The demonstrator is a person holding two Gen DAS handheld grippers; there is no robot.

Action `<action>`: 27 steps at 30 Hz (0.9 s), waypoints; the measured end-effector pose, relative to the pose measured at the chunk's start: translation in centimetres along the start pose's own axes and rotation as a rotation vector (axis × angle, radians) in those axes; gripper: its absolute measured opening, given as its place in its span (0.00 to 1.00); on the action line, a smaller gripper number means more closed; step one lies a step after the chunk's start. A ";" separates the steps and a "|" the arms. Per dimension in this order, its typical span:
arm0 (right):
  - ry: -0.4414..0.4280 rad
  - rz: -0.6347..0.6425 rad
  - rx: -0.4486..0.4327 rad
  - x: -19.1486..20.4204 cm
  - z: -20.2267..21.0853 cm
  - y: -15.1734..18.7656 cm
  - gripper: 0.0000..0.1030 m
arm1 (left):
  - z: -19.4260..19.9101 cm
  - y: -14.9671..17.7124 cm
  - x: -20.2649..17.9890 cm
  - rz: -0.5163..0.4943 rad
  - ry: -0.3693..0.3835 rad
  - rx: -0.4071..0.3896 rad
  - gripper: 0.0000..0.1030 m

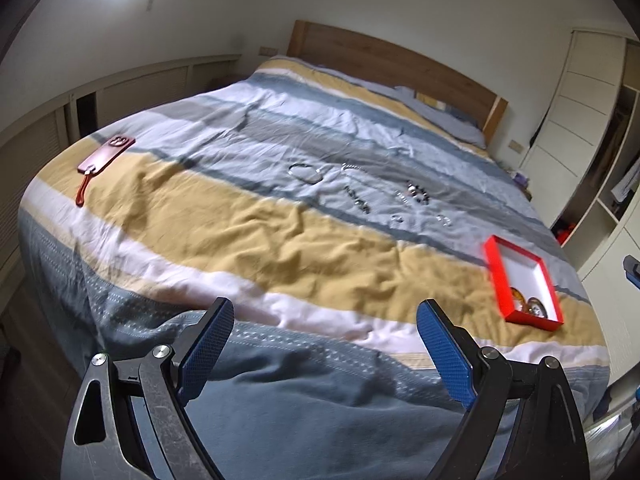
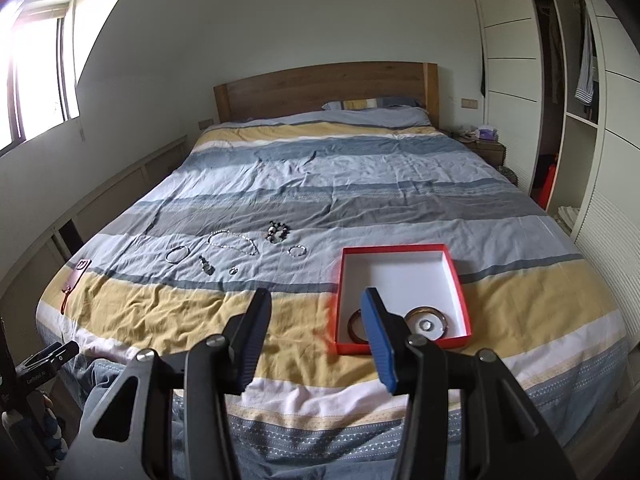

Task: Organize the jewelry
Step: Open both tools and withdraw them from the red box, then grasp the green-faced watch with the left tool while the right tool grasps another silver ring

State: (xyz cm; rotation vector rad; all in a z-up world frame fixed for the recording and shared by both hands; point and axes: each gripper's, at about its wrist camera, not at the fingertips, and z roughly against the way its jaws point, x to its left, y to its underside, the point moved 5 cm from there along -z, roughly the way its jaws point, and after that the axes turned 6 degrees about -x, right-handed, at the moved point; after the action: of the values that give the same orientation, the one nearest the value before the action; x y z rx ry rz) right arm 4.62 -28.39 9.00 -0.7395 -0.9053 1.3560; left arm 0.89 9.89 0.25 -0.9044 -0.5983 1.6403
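Spanning the room, striped bed (image 2: 360, 184) bearing red box (image 2: 460, 288); both grippers' fingers (image 1: 208, 336) apart, empty.

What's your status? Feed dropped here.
Left gripper and right gripper: jaws open, empty. Red box holds two bangles; loose jewelry on the bed. Nothing in the way.

Both grippers, left gripper (image 1: 324, 320) and right gripper (image 2: 316, 312), have black linkage arms with round silver screws and blue, finely textured pads (image 1: 444, 352).
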 end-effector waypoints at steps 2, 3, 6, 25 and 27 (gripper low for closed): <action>-0.004 0.006 0.011 0.2 -0.7 0.1 0.43 | -0.7 0.1 0.3 0.006 0.002 0.022 0.89; -0.007 0.010 0.018 0.3 -1.2 0.2 0.43 | -0.9 0.2 0.3 0.005 -0.001 0.029 0.88; -0.020 0.018 0.044 0.6 -2.8 0.5 0.43 | -2.3 0.3 0.1 -0.009 -0.006 0.055 0.87; -0.093 0.037 0.197 2.8 -17.0 3.8 0.43 | -14.4 -0.7 -2.1 -0.080 -0.057 0.181 0.77; -0.111 0.050 0.212 3.6 -18.8 4.1 0.43 | -16.0 -1.4 -2.3 -0.078 -0.055 0.186 0.76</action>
State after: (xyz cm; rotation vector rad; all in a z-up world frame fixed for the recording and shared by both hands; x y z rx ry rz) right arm 19.04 -23.24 -3.23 -0.5315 -0.8192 1.5231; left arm 14.92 6.82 -7.34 -0.6938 -0.5025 1.6244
